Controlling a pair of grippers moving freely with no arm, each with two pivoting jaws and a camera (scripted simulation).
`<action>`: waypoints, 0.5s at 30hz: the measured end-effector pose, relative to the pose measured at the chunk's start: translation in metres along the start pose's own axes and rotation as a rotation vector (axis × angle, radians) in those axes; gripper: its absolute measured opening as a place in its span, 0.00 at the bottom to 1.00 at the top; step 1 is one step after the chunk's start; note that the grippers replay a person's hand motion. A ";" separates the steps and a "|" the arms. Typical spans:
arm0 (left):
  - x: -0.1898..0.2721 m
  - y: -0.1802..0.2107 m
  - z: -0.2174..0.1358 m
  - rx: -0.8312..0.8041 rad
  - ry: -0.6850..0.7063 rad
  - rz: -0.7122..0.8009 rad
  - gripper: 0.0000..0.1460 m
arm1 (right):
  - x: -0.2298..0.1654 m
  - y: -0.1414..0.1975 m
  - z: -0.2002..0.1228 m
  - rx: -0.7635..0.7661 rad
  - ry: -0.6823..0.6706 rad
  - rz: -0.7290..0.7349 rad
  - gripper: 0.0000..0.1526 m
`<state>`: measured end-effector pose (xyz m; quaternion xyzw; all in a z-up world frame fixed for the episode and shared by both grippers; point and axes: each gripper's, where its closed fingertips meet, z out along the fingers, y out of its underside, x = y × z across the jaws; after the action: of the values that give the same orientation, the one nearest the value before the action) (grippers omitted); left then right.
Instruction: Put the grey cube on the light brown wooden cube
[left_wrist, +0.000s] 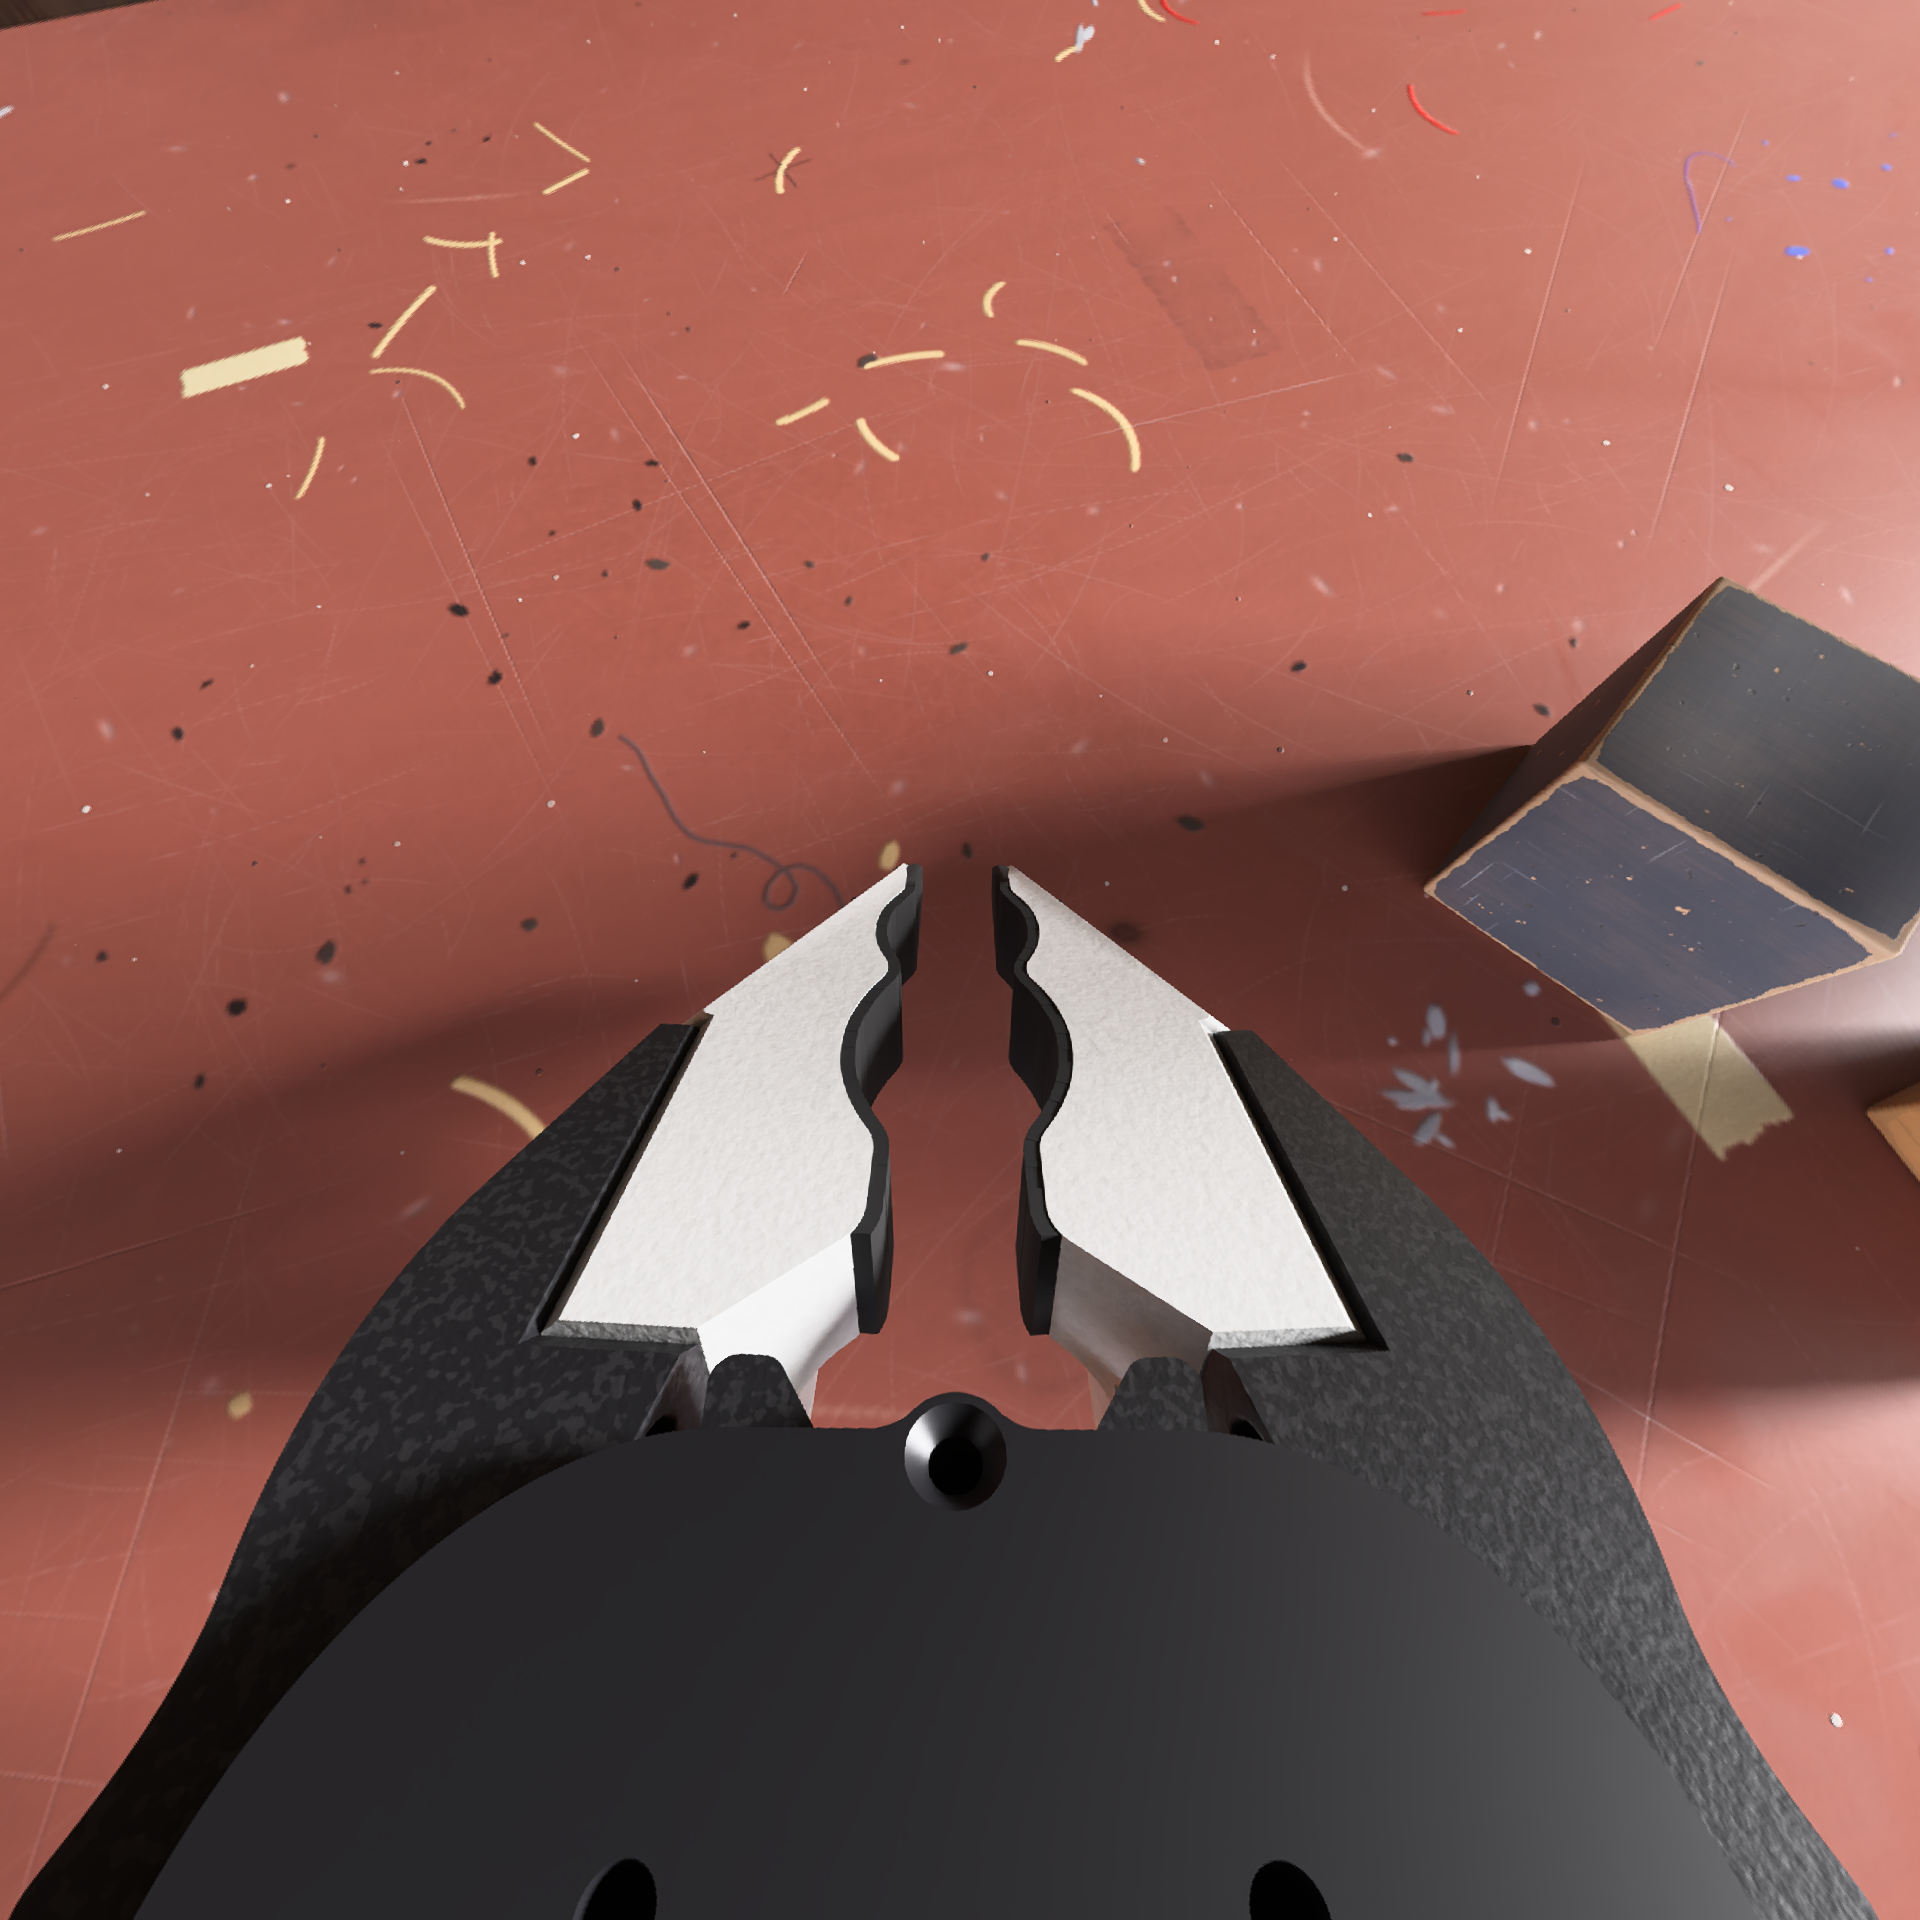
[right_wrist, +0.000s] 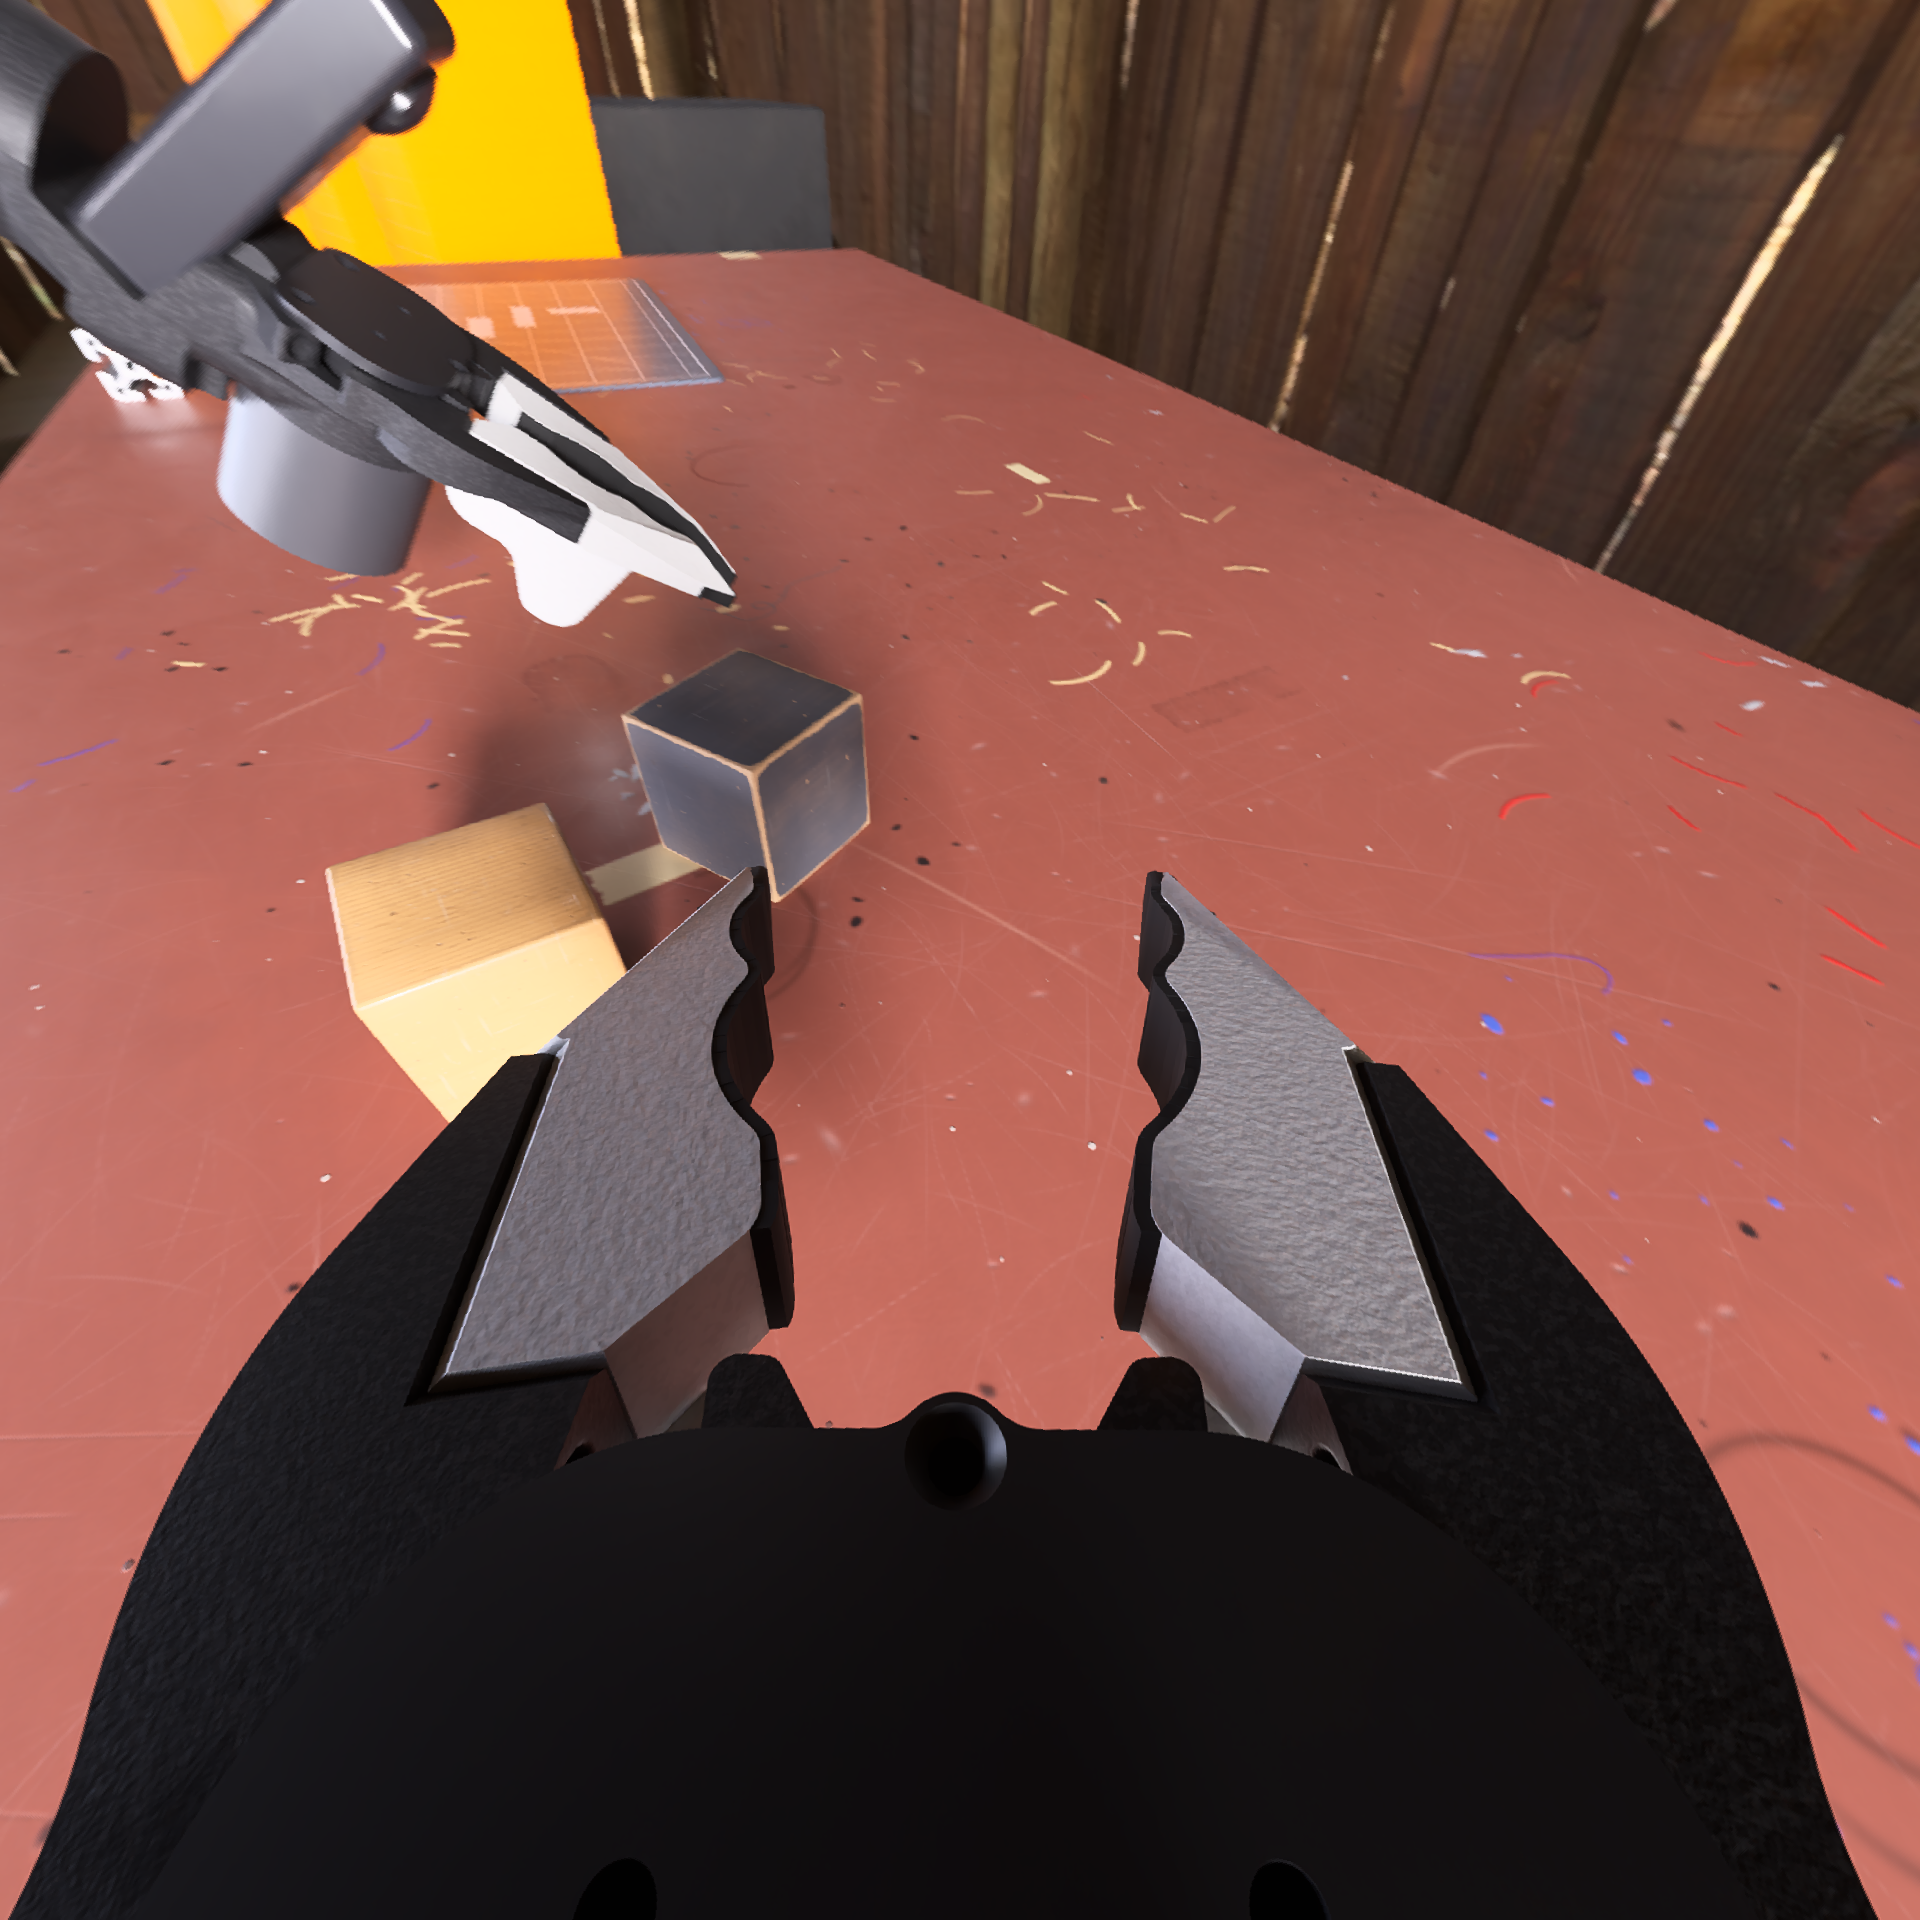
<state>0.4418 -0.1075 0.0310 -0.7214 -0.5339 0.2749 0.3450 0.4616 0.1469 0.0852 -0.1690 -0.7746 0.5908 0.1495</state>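
Fingers of the right gripper (right_wrist: 956, 883) stand spread and empty. Just beyond its left fingertip sits the grey cube (right_wrist: 750, 769) on the red table (right_wrist: 1195, 790), light brown wooden cube (right_wrist: 473, 940) beside it. Farther off, left gripper (right_wrist: 717, 592) hovers, nearly pressed together, empty.

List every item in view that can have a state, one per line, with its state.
left gripper: nearly shut, narrow gap, holding nothing, above the table.
right gripper: open, empty, short of the cubes.
grey cube: on the table, ungrasped, not stacked.
light brown wooden cube: on the table, nothing on top, apart from the grey cube.
grey cylinder: upright on the table.
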 end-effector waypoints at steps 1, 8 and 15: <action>0.000 0.000 0.000 -0.001 -0.001 0.003 0.09 | 0.002 0.001 0.000 -0.013 0.018 0.002 0.47; 0.005 -0.002 -0.001 0.002 -0.009 0.043 0.10 | 0.017 0.012 0.000 -0.051 0.104 0.056 0.42; 0.031 -0.016 -0.014 0.067 0.210 -0.018 0.29 | 0.018 0.021 0.003 -0.086 0.113 0.049 0.39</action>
<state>0.4521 -0.0779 0.0516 -0.7296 -0.4917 0.2125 0.4251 0.4462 0.1572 0.0651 -0.2272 -0.7854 0.5499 0.1710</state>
